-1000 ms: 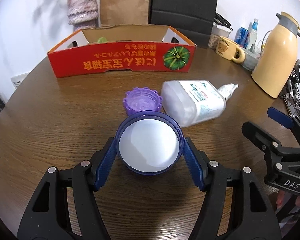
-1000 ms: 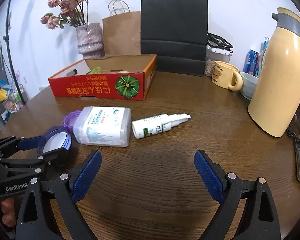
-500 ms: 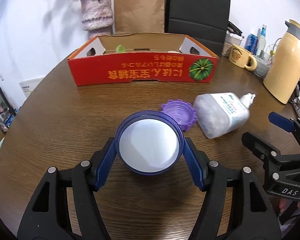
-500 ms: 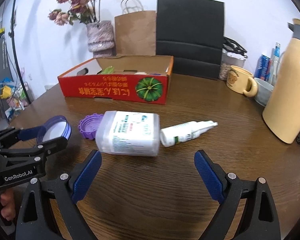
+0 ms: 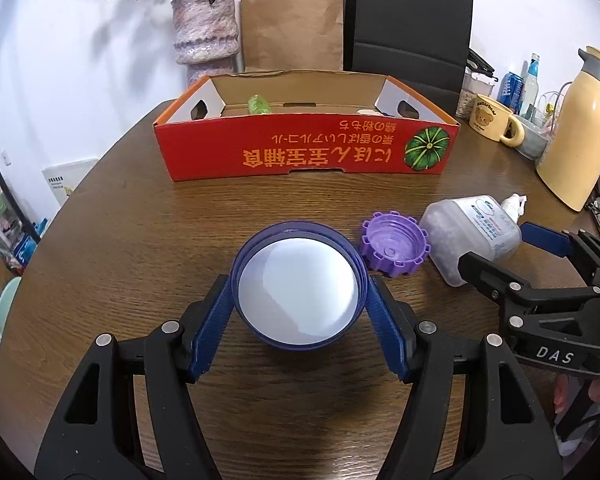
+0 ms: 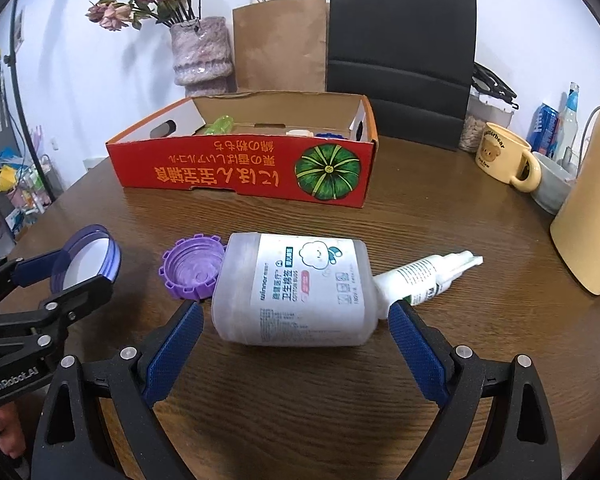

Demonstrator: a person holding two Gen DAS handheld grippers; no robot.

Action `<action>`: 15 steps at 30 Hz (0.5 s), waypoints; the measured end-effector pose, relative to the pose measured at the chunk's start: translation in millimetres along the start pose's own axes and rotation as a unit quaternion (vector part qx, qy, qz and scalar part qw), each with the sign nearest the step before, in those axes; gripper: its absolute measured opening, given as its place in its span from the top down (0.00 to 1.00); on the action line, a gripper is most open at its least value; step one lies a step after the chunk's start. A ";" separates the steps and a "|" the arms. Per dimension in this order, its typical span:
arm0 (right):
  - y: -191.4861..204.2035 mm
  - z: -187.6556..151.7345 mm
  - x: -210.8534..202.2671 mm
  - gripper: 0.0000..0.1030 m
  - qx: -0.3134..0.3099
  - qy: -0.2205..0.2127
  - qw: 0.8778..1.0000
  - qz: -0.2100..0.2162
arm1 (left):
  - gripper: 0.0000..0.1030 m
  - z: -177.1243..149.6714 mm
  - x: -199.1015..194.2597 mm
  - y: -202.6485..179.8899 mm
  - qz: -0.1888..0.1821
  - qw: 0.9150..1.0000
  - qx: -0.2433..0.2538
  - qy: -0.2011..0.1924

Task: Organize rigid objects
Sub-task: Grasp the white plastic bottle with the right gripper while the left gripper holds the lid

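Round wooden table against white wall — left gripper clamped on blue lid; right gripper spread wide, empty, flanking cotton-swab jar.

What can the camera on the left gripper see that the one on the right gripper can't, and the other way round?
Only the left view shows the blue lid's white inside face-on, clamped in the left gripper, and the top of the yellow flask.

Only the right view shows the cotton-swab jar's label, the whole spray bottle behind it, and the open right gripper around the jar.

Both show the red box, the purple cap and the bear mug.
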State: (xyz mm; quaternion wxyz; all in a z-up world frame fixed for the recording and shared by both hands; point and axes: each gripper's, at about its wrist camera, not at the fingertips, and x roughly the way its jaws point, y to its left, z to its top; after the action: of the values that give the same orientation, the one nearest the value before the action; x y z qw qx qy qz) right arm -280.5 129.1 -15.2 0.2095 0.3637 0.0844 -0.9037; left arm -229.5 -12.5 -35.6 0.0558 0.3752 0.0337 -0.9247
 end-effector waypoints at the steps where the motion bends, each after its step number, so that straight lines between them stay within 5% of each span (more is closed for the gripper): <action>1: 0.5 0.8 1.8 0.06 0.001 0.002 1.000 -0.001 | 0.39 0.3 0.3 0.9 0.000 1.000 0.000 0.000; 11: 7.7 9.5 17.1 0.06 0.002 0.017 1.000 -0.016 | 0.39 2.3 1.4 6.3 0.002 1.000 -0.005 -0.001; 12: 9.0 10.1 17.5 0.14 0.000 0.016 1.000 -0.019 | 0.39 2.4 1.1 6.4 0.002 1.000 -0.005 -0.001; 15: 12.9 10.1 14.0 0.16 -0.009 0.006 1.000 -0.025 | 0.39 2.6 0.4 5.9 0.000 1.000 -0.005 -0.002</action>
State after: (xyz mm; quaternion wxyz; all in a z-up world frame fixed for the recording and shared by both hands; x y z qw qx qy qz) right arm -290.2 110.0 -17.6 0.1891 0.3653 0.1028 -0.9056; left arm -230.8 -18.7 -34.1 0.0583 0.3727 0.0385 -0.9253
